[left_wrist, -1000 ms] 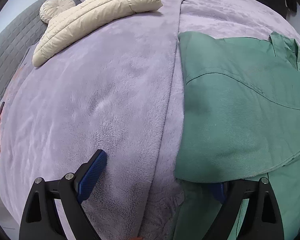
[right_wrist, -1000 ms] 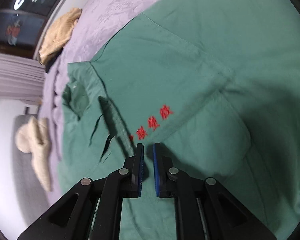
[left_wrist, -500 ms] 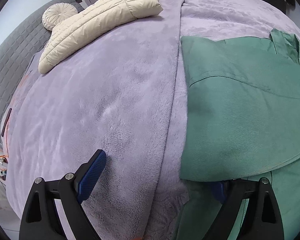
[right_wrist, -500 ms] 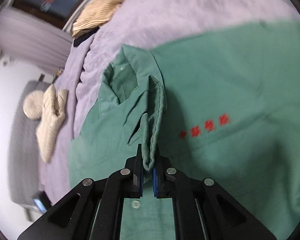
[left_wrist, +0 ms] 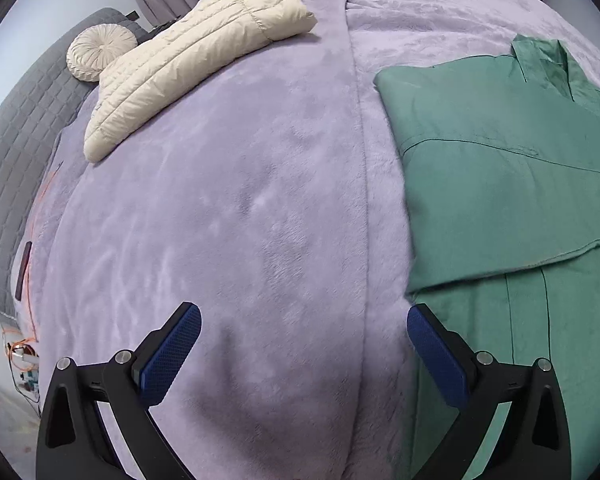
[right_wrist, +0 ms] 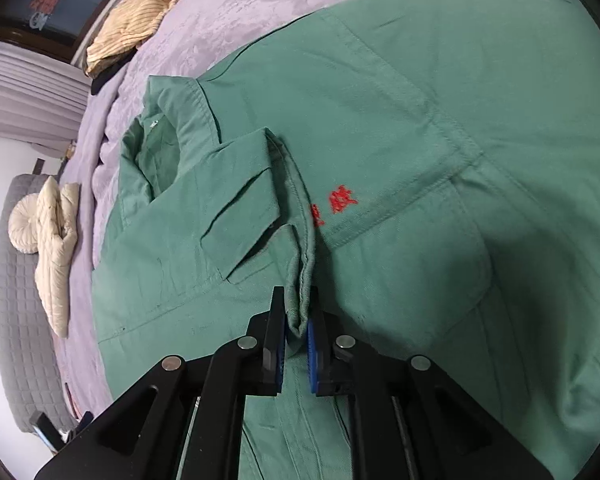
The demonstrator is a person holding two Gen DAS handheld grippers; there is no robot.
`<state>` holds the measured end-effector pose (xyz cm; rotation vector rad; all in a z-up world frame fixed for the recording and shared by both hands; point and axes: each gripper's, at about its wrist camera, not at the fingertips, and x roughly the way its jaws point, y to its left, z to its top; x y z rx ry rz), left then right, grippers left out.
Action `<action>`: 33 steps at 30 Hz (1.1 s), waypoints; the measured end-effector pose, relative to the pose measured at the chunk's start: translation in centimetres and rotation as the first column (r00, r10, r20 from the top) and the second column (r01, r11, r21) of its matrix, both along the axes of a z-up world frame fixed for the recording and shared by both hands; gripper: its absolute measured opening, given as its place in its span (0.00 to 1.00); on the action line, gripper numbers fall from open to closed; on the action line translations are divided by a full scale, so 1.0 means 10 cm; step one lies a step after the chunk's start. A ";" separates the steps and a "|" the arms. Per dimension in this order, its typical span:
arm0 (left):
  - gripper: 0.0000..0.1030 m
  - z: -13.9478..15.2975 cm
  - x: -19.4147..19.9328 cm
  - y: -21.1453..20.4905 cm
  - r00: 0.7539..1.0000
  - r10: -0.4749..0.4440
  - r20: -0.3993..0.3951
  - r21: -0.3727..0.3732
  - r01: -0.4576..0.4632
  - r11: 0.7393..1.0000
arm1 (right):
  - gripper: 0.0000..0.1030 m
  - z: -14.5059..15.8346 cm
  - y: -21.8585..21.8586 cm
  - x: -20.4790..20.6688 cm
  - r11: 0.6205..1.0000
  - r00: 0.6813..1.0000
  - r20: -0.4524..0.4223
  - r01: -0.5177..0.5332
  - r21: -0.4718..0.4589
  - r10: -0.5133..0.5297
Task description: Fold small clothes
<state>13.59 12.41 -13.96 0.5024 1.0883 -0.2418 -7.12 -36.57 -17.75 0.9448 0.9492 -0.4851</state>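
The green shirt (right_wrist: 400, 128) is lying on the purple blanket (left_wrist: 228, 216), one side already folded in (judging by its straight edge); its placket is being pinched by the right gripper (right_wrist: 296, 344), while the left gripper (left_wrist: 304, 344) is being held wide apart, empty.

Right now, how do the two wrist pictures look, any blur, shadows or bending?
Left wrist view: sharp, fisheye bulges the lilac plush blanket, dark corners. Right wrist view: sharp, a soft shadow lies across the green cotton work shirt lower right; the window top left is dark.
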 end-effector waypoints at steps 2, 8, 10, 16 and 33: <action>1.00 0.08 0.05 0.08 1.000 0.029 -0.005 -0.019 -0.030 0.999 | 0.17 0.08 0.04 -0.06 0.999 0.999 -0.051 0.007 -0.044 -0.009; 1.00 0.15 0.26 -0.26 0.998 0.058 -0.017 -0.134 -0.060 0.989 | 0.17 0.41 0.15 -0.18 0.995 0.999 0.033 0.011 -0.104 -0.008; 1.00 0.10 0.32 -0.48 0.999 0.045 -0.017 -0.158 -0.048 0.986 | 0.17 0.41 0.19 -0.02 0.993 0.998 0.039 -0.044 -0.112 0.049; 1.00 -0.48 0.29 -0.81 0.990 0.025 -0.140 -0.084 -0.037 0.996 | 0.12 -0.03 0.20 0.16 0.996 0.996 -0.044 -0.077 -0.054 0.075; 1.00 -0.04 -0.25 -1.02 0.976 -0.072 -0.206 -0.049 0.063 0.997 | 0.47 0.21 0.24 -0.86 0.992 1.000 0.013 0.015 0.122 -0.017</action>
